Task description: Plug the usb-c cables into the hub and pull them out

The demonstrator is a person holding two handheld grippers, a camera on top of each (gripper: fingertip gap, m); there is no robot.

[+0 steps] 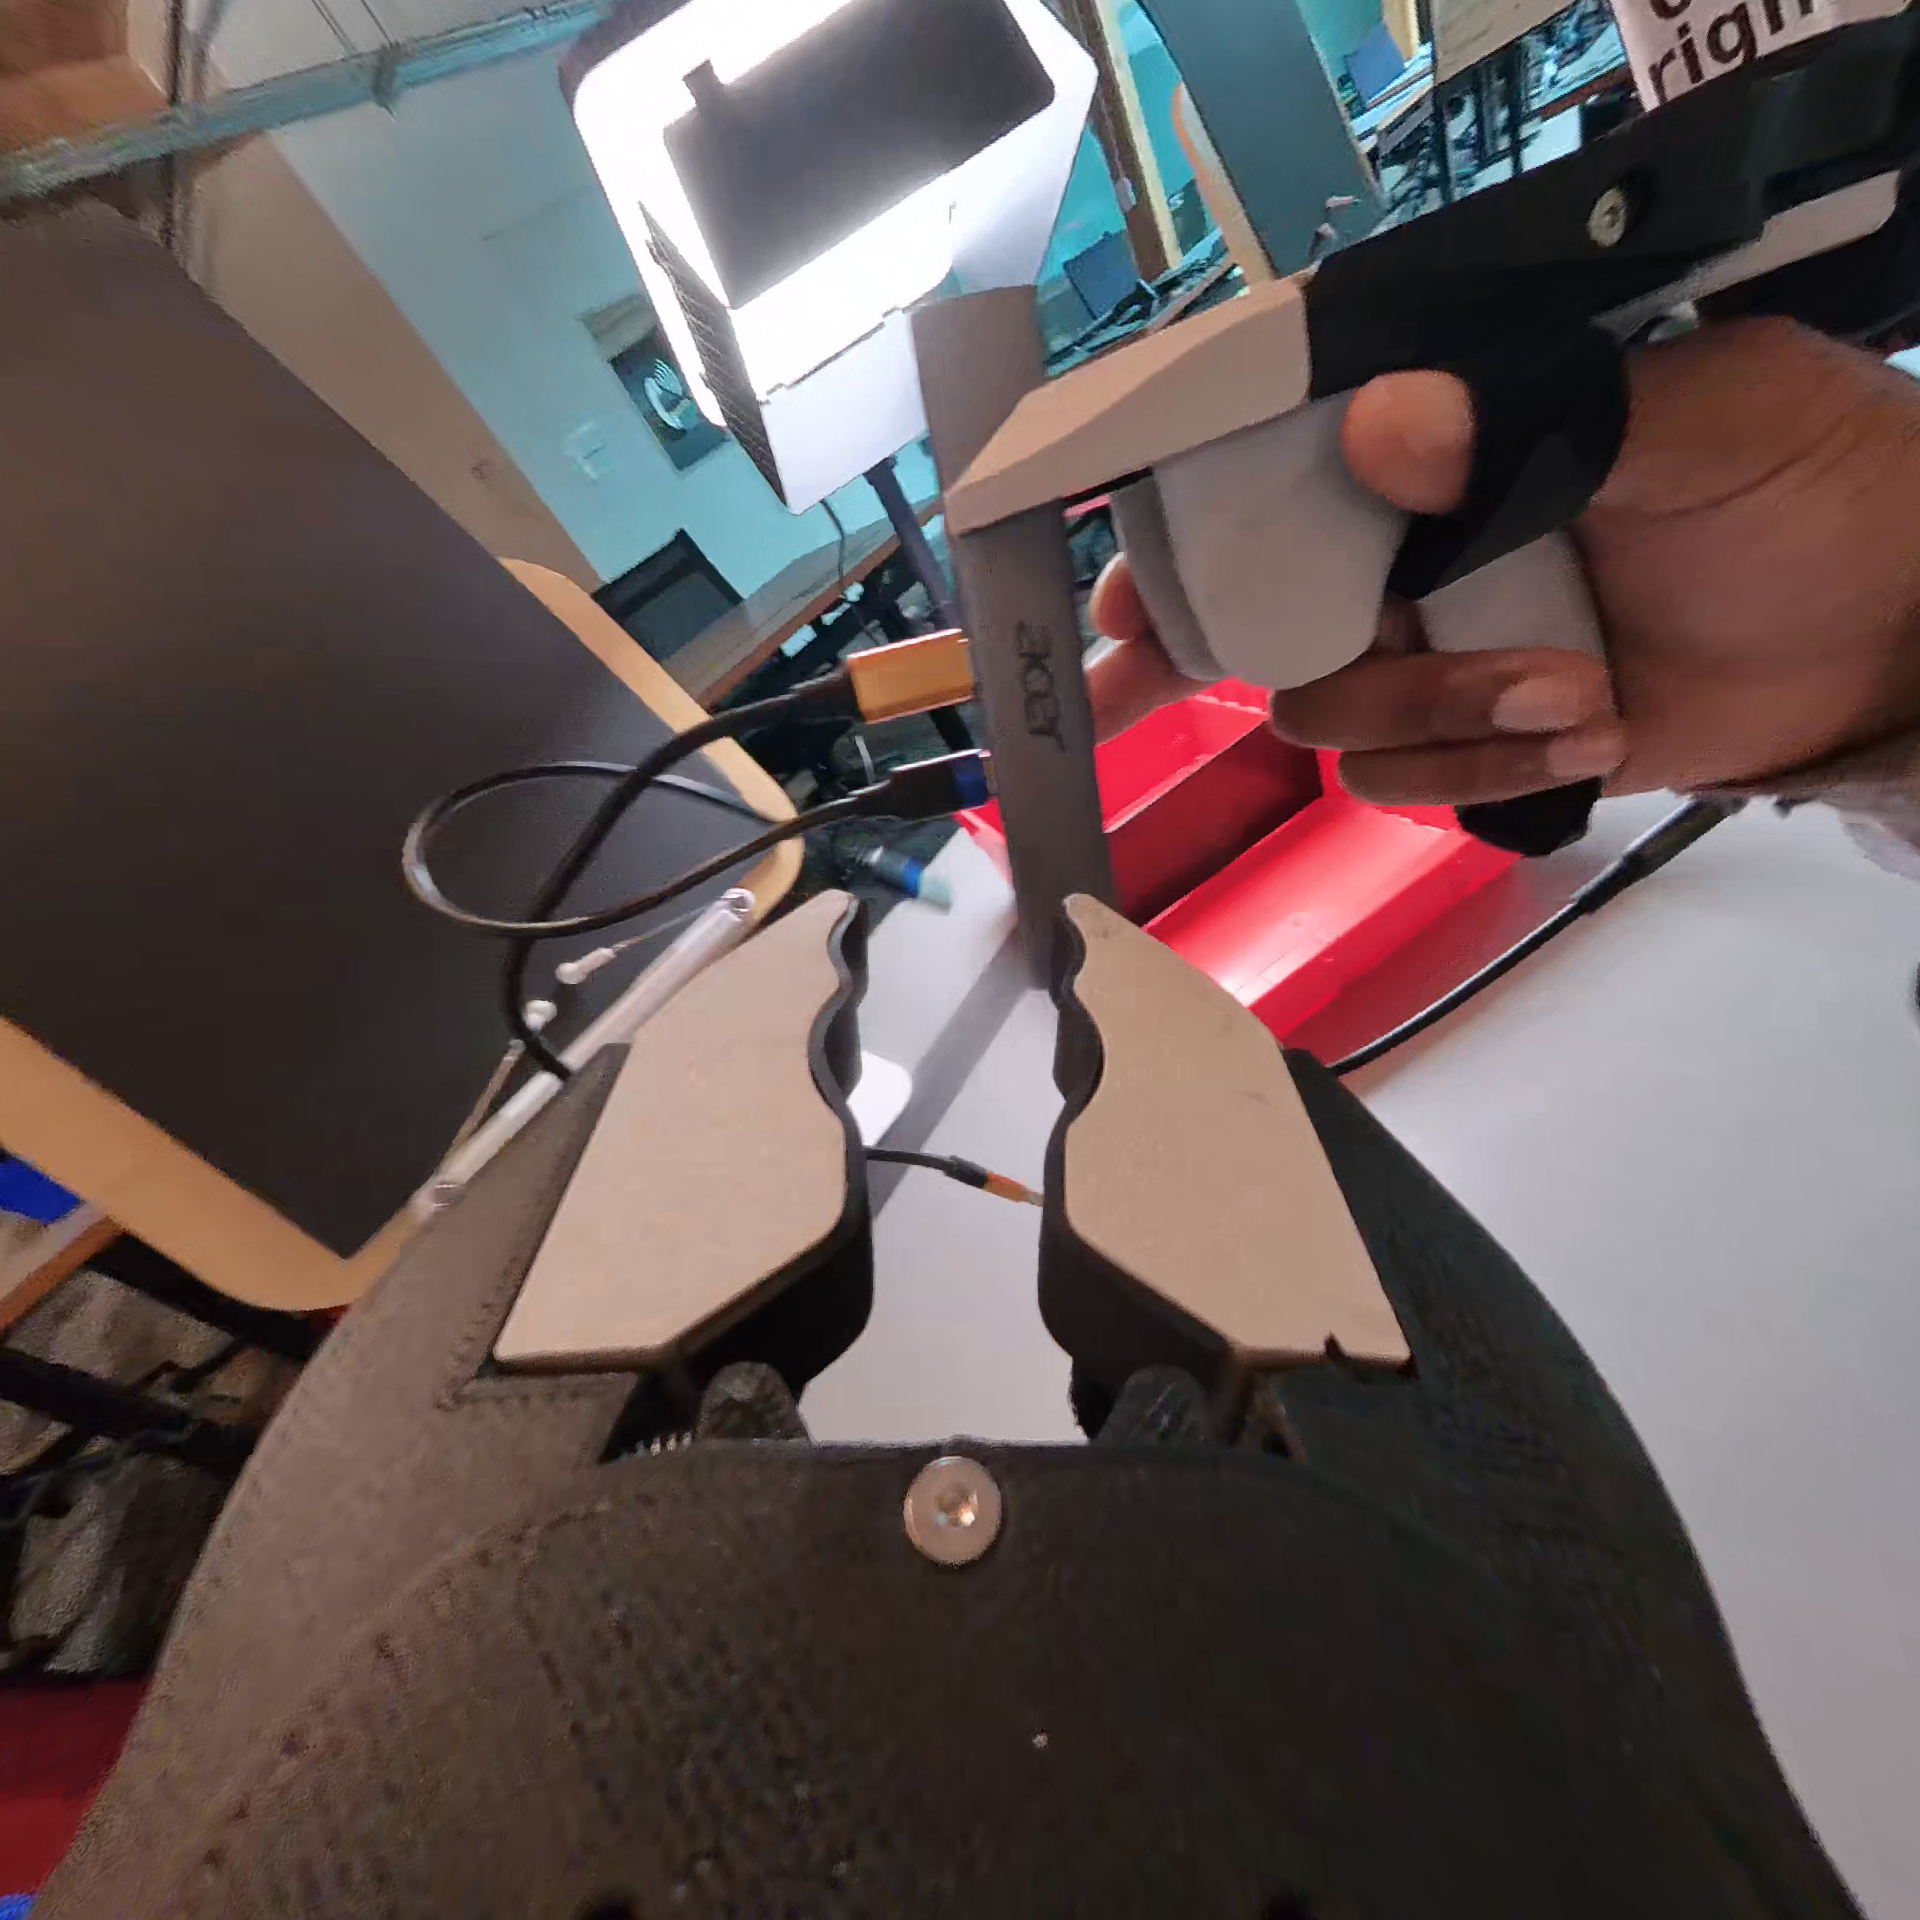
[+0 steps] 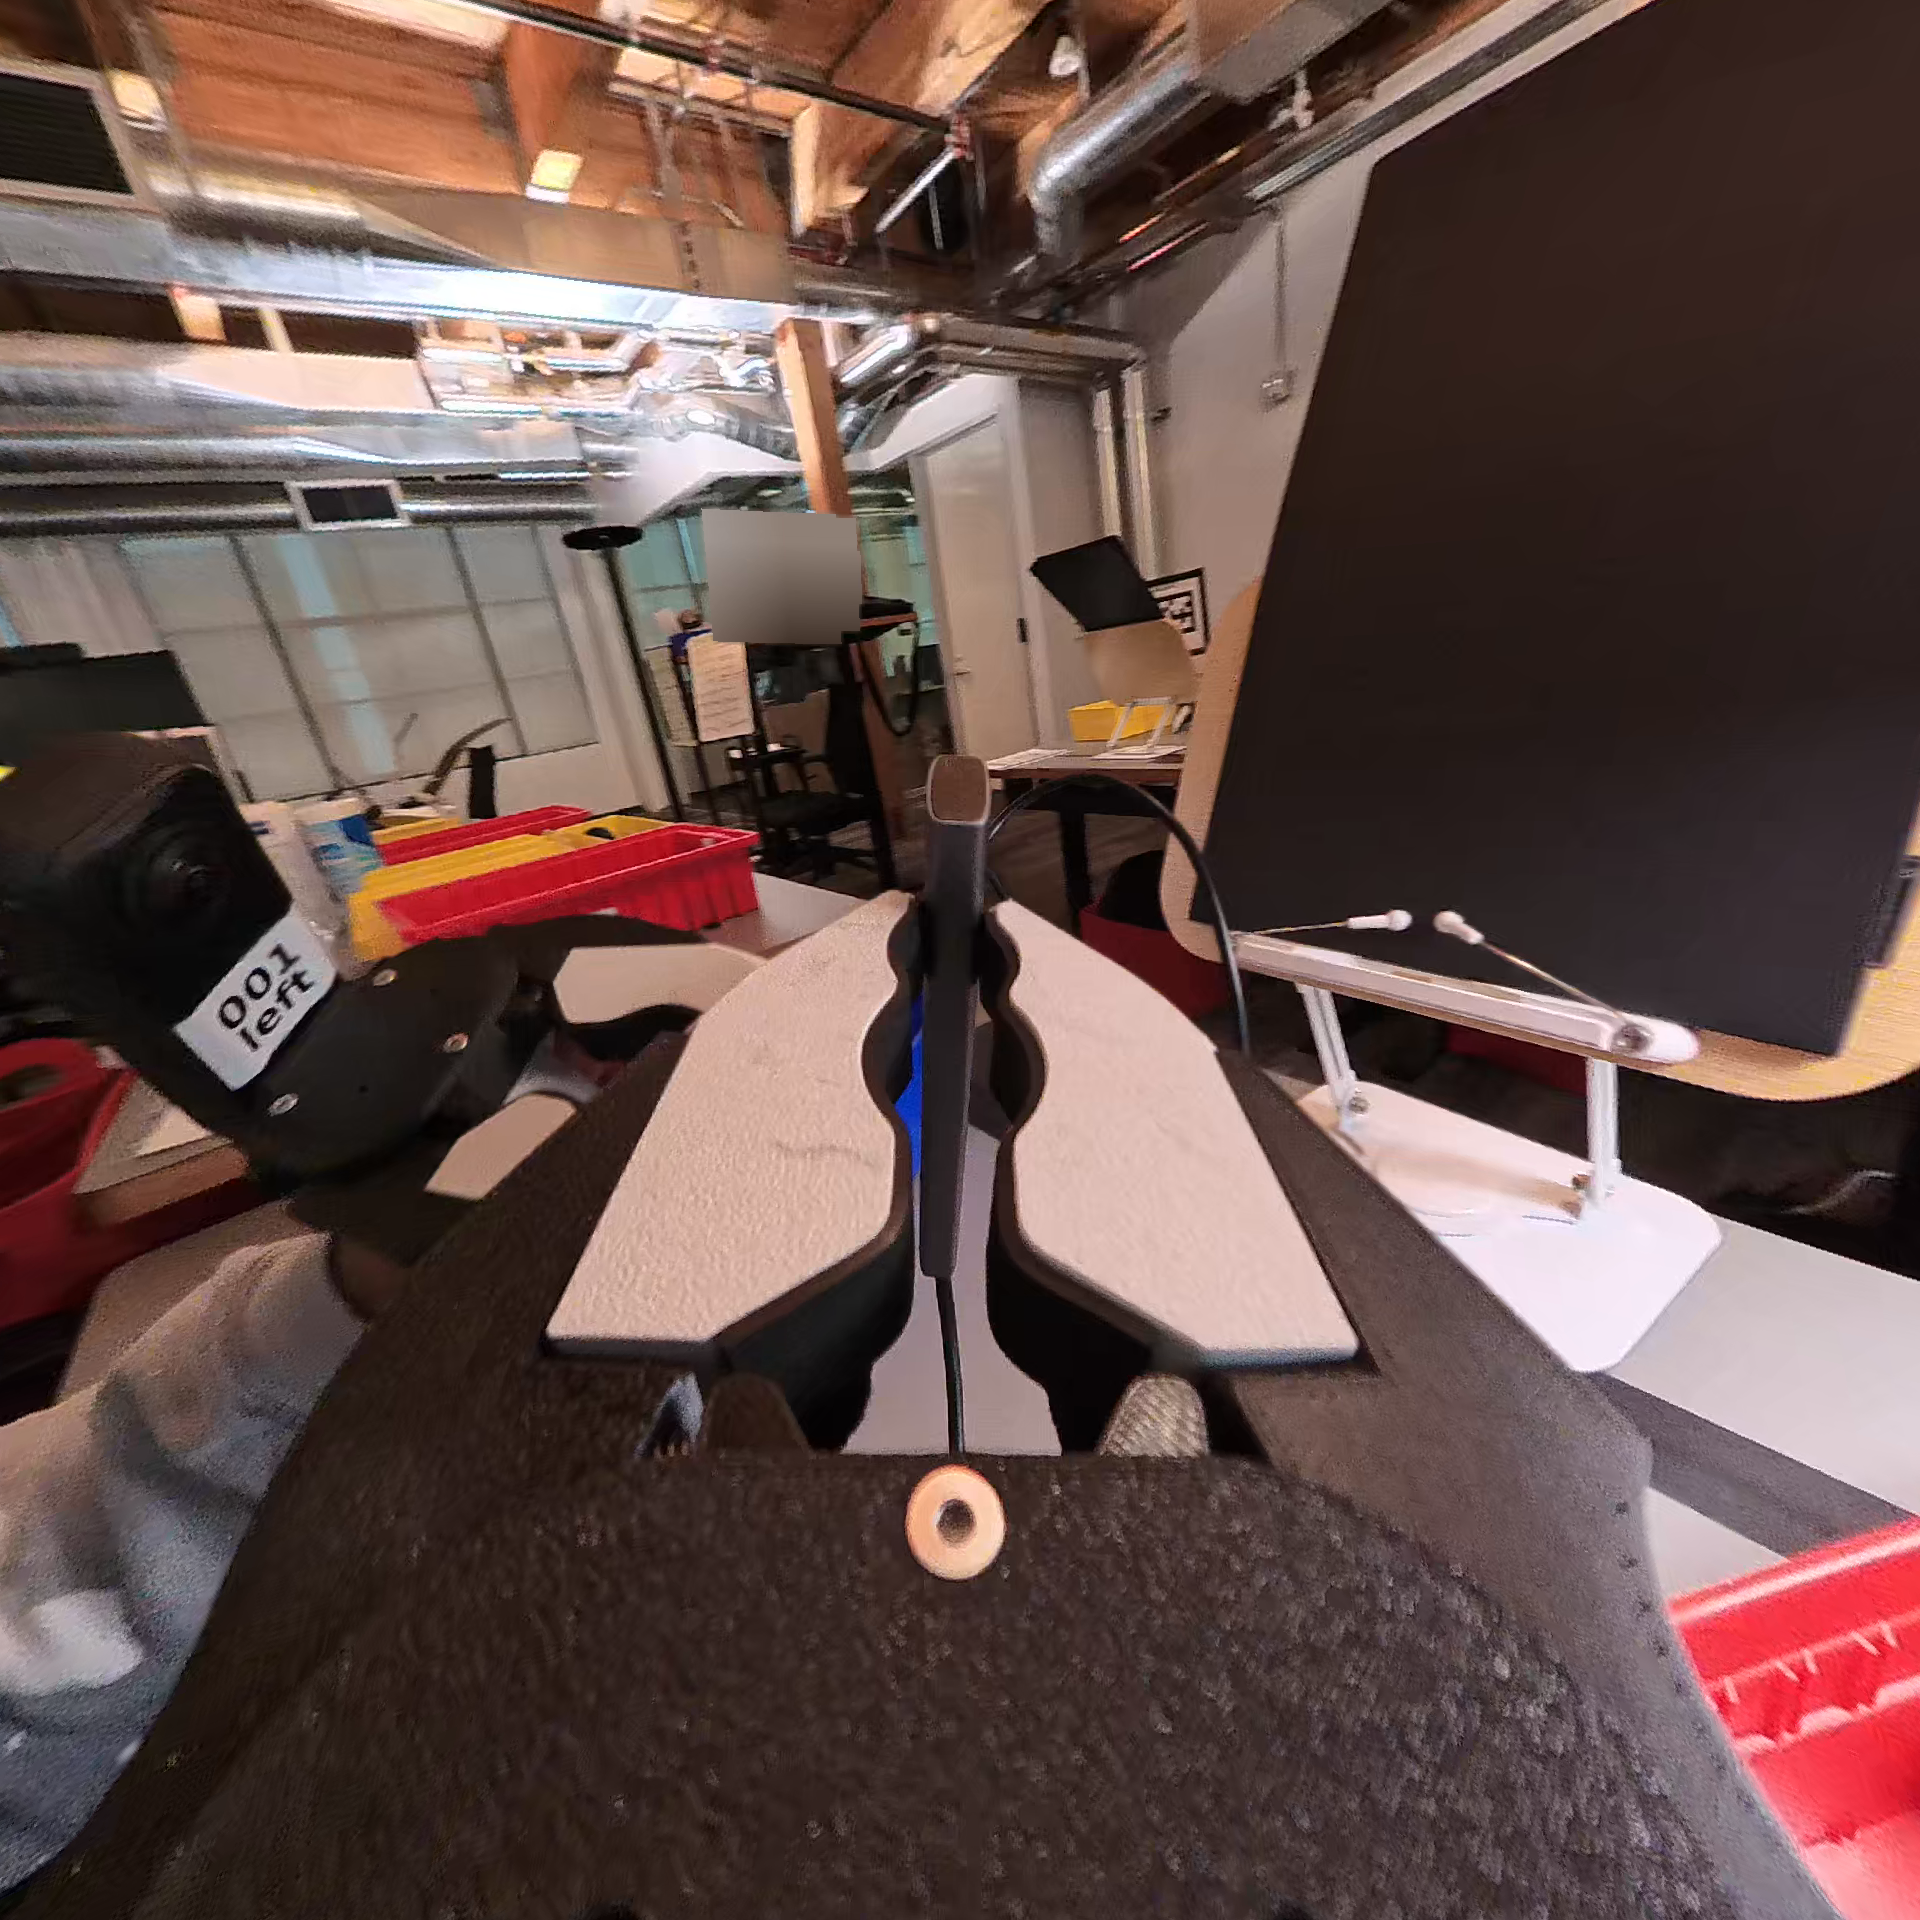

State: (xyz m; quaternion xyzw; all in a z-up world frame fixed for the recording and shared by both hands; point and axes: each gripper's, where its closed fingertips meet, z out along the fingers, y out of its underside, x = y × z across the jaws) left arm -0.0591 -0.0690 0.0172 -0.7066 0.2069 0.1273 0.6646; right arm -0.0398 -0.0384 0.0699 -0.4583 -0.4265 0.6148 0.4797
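Note:
A grey hub (image 1: 1023,665) stands upright above the white table (image 1: 1558,1195). My right gripper (image 1: 1008,468) reaches in from the upper right and is shut on its upper part. In the right wrist view the hub (image 2: 951,1039) shows edge-on, clamped between the fingers of that gripper (image 2: 951,925). Two cables are plugged into the hub's left side: a gold plug (image 1: 909,675) above and a black plug with a blue collar (image 1: 935,784) below. My left gripper (image 1: 961,935) is open and empty just below the plugs, with its right fingertip (image 1: 1091,935) beside the hub's lower end. It also shows in the right wrist view (image 2: 582,1049).
Black cables (image 1: 582,831) loop left of the hub. A red tray (image 1: 1299,883) lies behind the hub. A black board with a wooden edge (image 1: 260,727) and a white stand (image 2: 1507,1195) are close by. A loose cable end (image 1: 997,1184) lies on the table under my left gripper. The grippers' ends are close to 7 cm from one another.

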